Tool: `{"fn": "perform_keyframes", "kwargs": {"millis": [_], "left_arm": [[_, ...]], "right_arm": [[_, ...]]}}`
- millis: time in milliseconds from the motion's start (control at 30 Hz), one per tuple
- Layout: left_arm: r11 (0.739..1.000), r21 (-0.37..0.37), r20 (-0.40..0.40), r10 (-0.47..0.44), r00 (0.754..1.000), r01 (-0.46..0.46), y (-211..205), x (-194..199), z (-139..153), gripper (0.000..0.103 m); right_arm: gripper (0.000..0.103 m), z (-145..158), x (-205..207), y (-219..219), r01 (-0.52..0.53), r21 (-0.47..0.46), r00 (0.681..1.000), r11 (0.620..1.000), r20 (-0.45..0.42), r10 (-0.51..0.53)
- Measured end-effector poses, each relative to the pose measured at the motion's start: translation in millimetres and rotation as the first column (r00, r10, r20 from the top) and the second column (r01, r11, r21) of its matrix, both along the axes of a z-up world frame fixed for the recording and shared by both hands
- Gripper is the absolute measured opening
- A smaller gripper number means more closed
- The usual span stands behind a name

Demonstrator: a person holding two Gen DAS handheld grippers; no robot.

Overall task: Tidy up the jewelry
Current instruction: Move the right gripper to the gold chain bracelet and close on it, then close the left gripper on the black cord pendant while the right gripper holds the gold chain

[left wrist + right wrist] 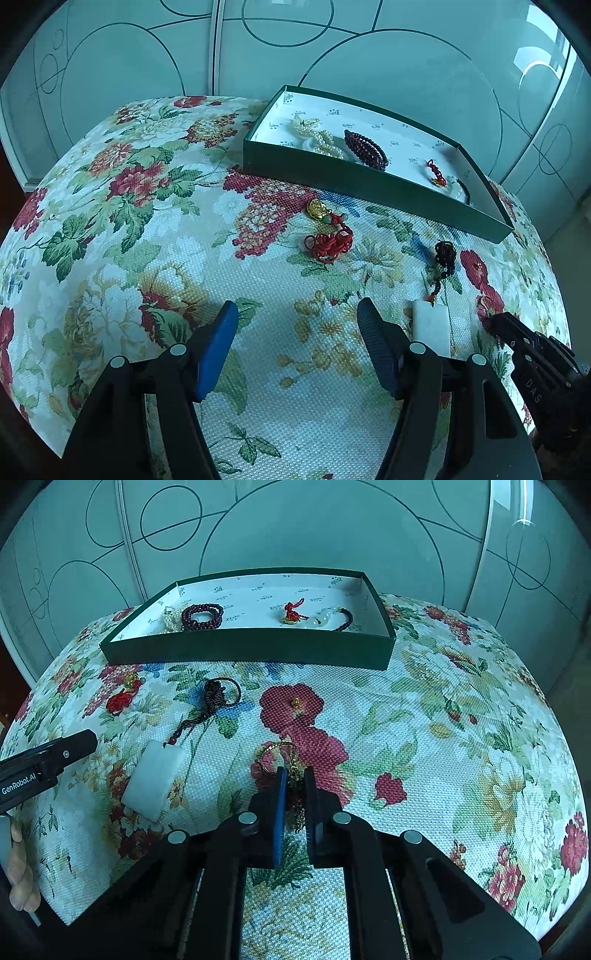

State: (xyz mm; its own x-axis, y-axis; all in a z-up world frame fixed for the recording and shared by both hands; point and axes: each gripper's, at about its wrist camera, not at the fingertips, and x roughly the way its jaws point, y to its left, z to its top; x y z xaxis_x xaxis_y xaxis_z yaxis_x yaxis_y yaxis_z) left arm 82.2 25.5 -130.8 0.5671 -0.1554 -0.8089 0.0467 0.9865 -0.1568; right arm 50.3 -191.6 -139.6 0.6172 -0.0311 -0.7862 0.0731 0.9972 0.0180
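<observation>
A green box (243, 651) (354, 181) at the back of the floral table holds pearl strands (317, 136), a dark red bead bracelet (202, 616) (365, 148), a red knot charm (291, 613) and a white-and-black bracelet (332, 619). On the cloth lie a gold charm on red cord (327, 230) (123, 696), a white jade pendant on dark cord (155, 779) (432, 325) and a small gold bead (295, 702). My right gripper (294, 775) is shut on a thin gold chain (293, 764). My left gripper (295, 317) is open and empty, left of the pendant.
The table is covered with a floral cloth (443, 738) that curves down at its edges. Frosted glass cabinet doors (295, 528) stand right behind the box. The right gripper's body (532, 354) shows at the right in the left wrist view.
</observation>
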Motion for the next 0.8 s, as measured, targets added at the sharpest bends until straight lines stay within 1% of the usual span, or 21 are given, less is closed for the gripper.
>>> {"fn": "perform_keyframes", "kwargs": {"millis": [200, 333, 500, 667, 800], "left_arm": [[1.0, 0.009, -0.001, -0.005, 1.0, 0.005, -3, 0, -1, 0.066], [1.0, 0.016, -0.002, -0.023, 1.0, 0.023, -13, 2, 0, 0.066], [0.998, 0.025, 0.005, -0.066, 0.998, 0.066, -38, 5, 4, 0.066], [0.993, 0.014, 0.017, -0.119, 0.993, 0.119, -70, 15, 8, 0.066], [0.989, 0.007, 0.003, -0.149, 0.989, 0.149, -93, 26, 4, 0.066]], "right_arm": [[0.009, 1, -3, -15, 0.034, 0.017, 0.999, 0.999, 0.004, -0.034], [0.009, 3, -4, -29, 0.056, 0.023, 0.998, 0.998, 0.007, -0.056], [0.009, 7, -5, -49, 0.08, 0.032, 0.997, 0.996, 0.016, -0.08], [0.009, 9, -6, -68, 0.097, 0.058, 0.995, 0.994, 0.021, -0.098], [0.009, 10, -8, -77, 0.101, 0.079, 0.994, 0.992, 0.022, -0.103]]}}
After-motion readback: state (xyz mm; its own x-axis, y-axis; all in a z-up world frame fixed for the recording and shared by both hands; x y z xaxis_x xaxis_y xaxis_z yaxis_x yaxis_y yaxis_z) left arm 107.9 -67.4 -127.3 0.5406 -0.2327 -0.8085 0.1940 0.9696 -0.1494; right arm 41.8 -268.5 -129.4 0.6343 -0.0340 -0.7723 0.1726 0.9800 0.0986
